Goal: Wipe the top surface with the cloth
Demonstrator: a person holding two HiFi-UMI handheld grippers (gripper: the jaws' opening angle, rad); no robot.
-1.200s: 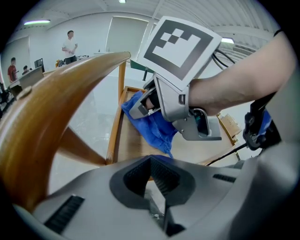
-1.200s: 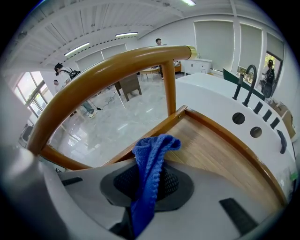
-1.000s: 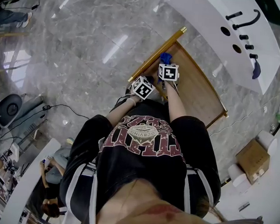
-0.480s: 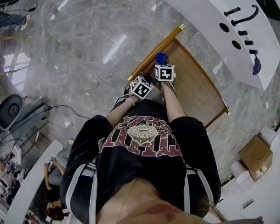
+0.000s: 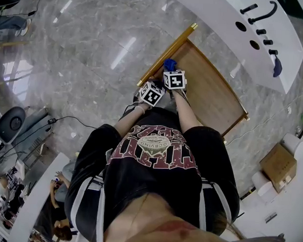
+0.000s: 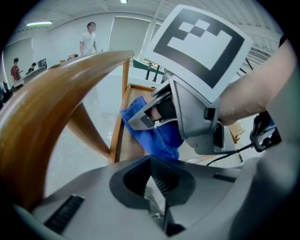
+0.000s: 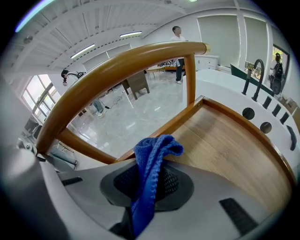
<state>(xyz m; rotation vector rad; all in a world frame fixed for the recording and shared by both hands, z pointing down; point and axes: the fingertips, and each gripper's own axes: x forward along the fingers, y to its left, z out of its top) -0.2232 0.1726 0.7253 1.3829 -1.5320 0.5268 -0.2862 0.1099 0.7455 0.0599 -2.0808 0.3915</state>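
My right gripper point(image 5: 170, 70) is shut on a blue cloth point(image 5: 168, 63) over the near left part of the wooden top point(image 5: 209, 93), close to its golden-brown rail point(image 5: 166, 53). In the right gripper view the cloth point(image 7: 151, 161) hangs bunched between the jaws of the right gripper point(image 7: 146, 190), with the wooden top point(image 7: 229, 145) below and the rail point(image 7: 117, 70) arching past. My left gripper point(image 5: 146, 88) sits beside the rail, just left of the right one. Its jaws point(image 6: 152, 180) meet with nothing between them. The left gripper view shows the cloth point(image 6: 159, 138) hanging from the right gripper.
A white counter point(image 5: 229, 26) with a black tap and holes curves past the far side of the wooden top. A cardboard box point(image 5: 279, 167) stands at the right on the marble floor. Cables point(image 5: 67, 117) trail at the left. People stand far off in the room.
The right gripper with the cloth has shifted a little along the wooden top toward the rail. The left gripper has stayed next to it.
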